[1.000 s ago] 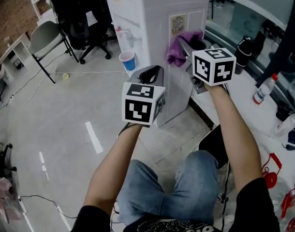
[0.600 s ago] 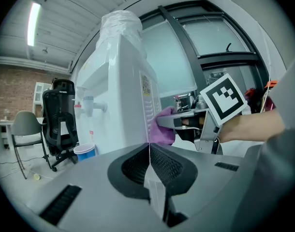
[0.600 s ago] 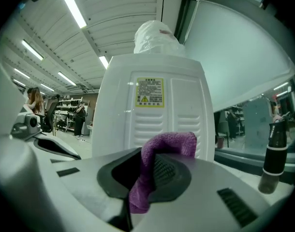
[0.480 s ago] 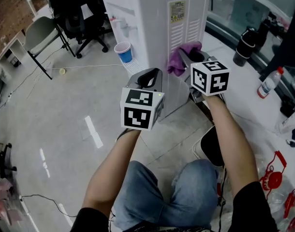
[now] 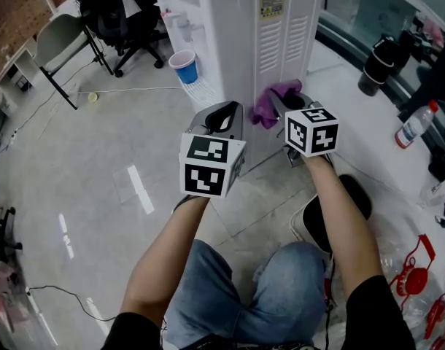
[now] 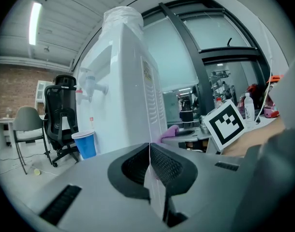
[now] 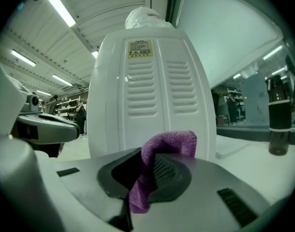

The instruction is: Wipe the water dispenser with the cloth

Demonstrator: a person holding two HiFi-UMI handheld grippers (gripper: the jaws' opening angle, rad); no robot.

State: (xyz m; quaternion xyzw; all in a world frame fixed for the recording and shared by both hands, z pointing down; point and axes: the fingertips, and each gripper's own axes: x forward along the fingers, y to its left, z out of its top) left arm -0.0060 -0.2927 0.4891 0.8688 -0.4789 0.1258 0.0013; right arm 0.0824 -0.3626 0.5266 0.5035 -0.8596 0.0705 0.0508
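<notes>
The white water dispenser stands on the floor ahead of me, its vented back panel facing the right gripper view. A purple cloth is pinched in my right gripper, which is shut on it low against the dispenser's back; in the right gripper view the cloth bunches between the jaws. My left gripper is shut with nothing in it, beside the dispenser's lower corner. In the left gripper view the dispenser shows its tap side.
A blue cup sits on the dispenser's drip tray. Black office chair and a grey chair stand at the back left. On the right, a white counter holds a dark flask and a bottle.
My right gripper with the purple cloth has slid down the dispenser's back panel, from near the top vents to its lower part. The left gripper has barely moved.
</notes>
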